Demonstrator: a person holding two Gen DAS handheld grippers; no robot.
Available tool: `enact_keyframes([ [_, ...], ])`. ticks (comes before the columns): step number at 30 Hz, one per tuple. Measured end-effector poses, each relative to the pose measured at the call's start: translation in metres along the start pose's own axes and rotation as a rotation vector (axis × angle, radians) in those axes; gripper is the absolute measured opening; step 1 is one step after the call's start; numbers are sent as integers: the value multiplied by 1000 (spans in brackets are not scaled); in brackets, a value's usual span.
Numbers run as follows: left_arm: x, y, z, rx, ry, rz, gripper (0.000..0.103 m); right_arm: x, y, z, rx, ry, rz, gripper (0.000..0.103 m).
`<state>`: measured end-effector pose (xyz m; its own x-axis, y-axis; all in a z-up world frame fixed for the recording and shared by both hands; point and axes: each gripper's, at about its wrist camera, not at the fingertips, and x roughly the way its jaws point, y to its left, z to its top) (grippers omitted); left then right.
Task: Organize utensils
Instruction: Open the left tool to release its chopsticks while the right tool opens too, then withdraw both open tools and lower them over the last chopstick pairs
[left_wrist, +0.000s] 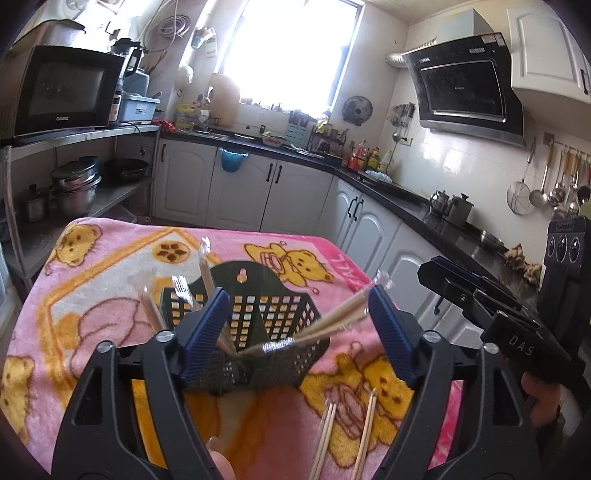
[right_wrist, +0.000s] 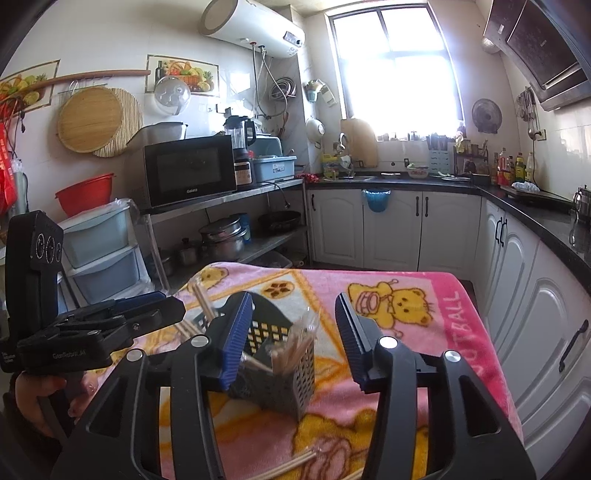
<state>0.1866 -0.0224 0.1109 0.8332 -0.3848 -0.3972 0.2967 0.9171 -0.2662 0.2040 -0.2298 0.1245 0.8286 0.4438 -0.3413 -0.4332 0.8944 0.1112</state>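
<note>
A black perforated utensil basket (left_wrist: 266, 317) stands on the pink bear blanket (left_wrist: 110, 258) and holds several wrapped wooden chopsticks (left_wrist: 332, 317) that lean out to its sides. It also shows in the right wrist view (right_wrist: 288, 373). Two more chopstick pairs (left_wrist: 347, 435) lie loose on the blanket in front of it, also seen low in the right wrist view (right_wrist: 291, 463). My left gripper (left_wrist: 295, 328) is open and empty, its blue pads either side of the basket. My right gripper (right_wrist: 293, 339) is open and empty above the basket; it shows at the right in the left wrist view (left_wrist: 480, 295).
The blanket covers a small table in a kitchen. White cabinets (left_wrist: 258, 192) under a black counter (left_wrist: 424, 206) run behind and to the right. A metal shelf (right_wrist: 229, 206) with a microwave (right_wrist: 188, 170) and pots stands to the left.
</note>
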Motion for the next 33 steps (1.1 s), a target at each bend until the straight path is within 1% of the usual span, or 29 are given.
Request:
enact_keyframes([
  [11, -11, 3, -22, -17, 21, 6, 85, -13, -4, -22, 30, 41, -8, 53],
  [18, -20, 10, -51, -66, 64, 6, 86, -14, -7, -39, 46, 82, -15, 54],
  [24, -19, 14, -86, -92, 143, 15, 86, -12, -9, -55, 54, 123, -25, 54],
  [28, -17, 19, -104, -115, 185, 17, 86, -9, -11, -64, 59, 147, -29, 54],
  [33, -19, 20, -118, -115, 215, 24, 86, -7, -14, -75, 70, 174, -39, 54],
])
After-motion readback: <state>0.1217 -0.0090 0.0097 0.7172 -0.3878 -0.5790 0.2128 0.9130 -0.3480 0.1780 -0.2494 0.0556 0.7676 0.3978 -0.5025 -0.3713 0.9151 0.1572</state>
